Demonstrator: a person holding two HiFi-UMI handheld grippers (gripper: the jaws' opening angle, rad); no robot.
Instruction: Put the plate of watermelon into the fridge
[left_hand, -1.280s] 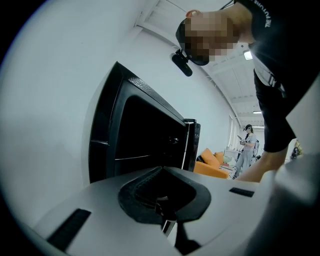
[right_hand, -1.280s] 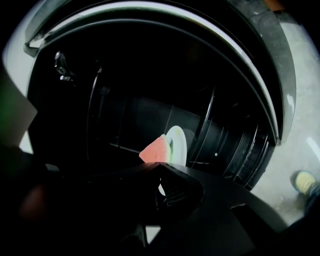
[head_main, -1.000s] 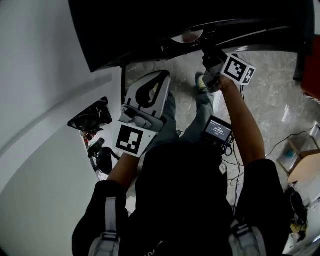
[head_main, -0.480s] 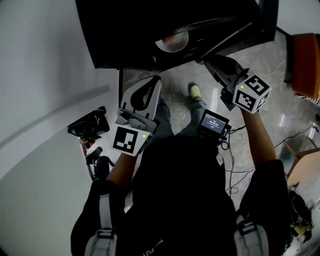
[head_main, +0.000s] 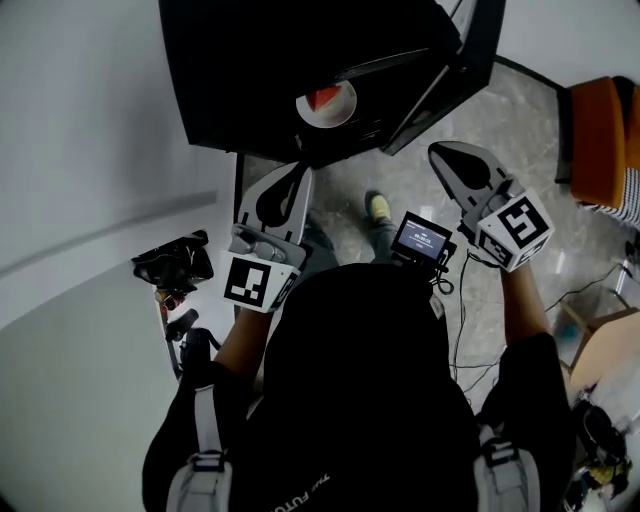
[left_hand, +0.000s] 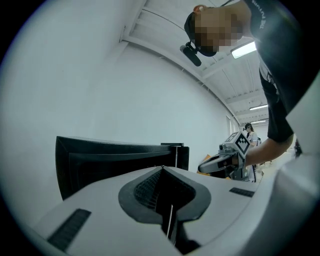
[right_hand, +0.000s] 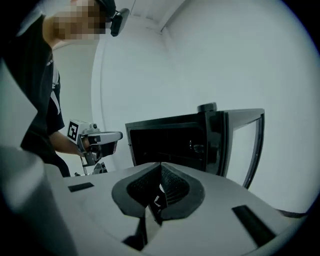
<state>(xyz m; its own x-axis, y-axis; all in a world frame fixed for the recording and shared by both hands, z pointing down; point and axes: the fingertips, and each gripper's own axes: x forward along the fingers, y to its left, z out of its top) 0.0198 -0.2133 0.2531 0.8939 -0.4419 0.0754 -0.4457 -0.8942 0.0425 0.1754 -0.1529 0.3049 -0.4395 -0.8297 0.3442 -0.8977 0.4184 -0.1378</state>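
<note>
- Change since a second ago: the right tongs (head_main: 440, 153), which were pushed up to the mouth of the black box-shaped fridge (head_main: 250, 70) close to the plate, are now drawn back to the right. They are clear of the fridge and held over the grey marbled floor (head_main: 545, 215).
- Change since a second ago: the left tongs (head_main: 296, 175) have moved only a little. They point towards the fridge's lower front edge, just short of it.
- Right tongs: jaws pressed together, with nothing between them.
- Left tongs: jaws also together and empty.
- Fridge: its black-framed door (head_main: 462, 62) stands swung open on the right side, and the interior is dark.
- Contents: the round white plate (head_main: 327, 102) lies on a shelf inside the fridge, near the front opening. A red wedge of watermelon (head_main: 322, 97) sits on it. More of the plate shows than a second ago.
- Contact: neither pair of tongs touches the plate; both are well apart from it.
- The rest of the compartment is too dark to read.
</note>
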